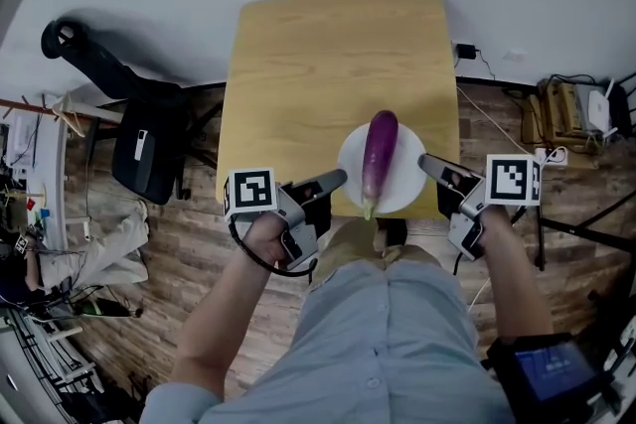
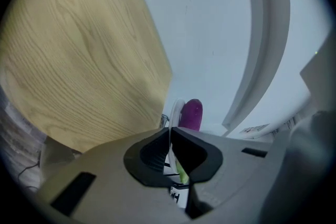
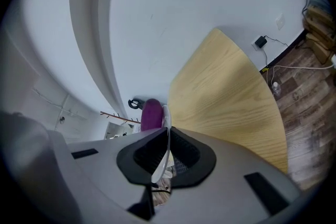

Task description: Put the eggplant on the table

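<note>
At the near edge of the wooden table (image 1: 298, 65), the left gripper (image 1: 338, 179) pinches the left rim of a white plate (image 1: 407, 184), its jaws nearly together on it. A purple eggplant (image 1: 379, 154) lies lengthwise on the plate, green stem toward the person. At the right, the right gripper (image 1: 427, 162) clamps the opposite rim likewise.

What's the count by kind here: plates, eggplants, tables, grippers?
plate: 1
eggplant: 1, lying on the plate
table: 1
grippers: 2, left gripper and right gripper, each shut on the plate's rim
total: 5
</note>
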`<action>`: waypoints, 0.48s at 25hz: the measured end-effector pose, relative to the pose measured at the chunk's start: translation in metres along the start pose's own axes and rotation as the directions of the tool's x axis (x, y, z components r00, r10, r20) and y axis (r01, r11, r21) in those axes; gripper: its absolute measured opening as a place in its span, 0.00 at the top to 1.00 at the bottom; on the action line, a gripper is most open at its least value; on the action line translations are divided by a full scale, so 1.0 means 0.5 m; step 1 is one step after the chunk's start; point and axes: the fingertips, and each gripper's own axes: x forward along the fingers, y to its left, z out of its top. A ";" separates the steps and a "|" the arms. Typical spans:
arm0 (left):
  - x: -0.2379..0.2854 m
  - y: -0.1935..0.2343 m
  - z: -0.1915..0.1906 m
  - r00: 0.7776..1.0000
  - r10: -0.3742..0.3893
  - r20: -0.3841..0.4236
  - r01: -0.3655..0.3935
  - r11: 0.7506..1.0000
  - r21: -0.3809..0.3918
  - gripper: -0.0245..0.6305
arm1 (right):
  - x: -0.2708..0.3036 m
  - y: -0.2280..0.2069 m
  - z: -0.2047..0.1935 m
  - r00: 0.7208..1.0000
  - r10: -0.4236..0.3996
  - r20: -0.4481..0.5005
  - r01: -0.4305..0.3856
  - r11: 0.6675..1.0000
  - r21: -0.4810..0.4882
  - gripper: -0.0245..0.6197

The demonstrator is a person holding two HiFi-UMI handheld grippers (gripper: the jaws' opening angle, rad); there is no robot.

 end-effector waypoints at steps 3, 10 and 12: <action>-0.002 0.016 0.023 1.000 0.013 -0.010 -0.013 1.000 -0.010 0.93 | 0.028 0.001 0.004 1.000 0.011 0.002 -0.011 0.999 0.030 0.94; 0.009 0.052 0.095 0.999 0.036 -0.038 -0.037 0.999 -0.036 0.93 | 0.092 -0.029 0.035 0.999 -0.044 -0.004 0.044 0.996 0.071 0.94; 0.012 0.062 0.116 0.998 0.040 -0.045 -0.042 0.998 -0.043 0.93 | 0.110 -0.036 0.045 0.998 -0.059 -0.005 0.059 0.996 0.074 0.94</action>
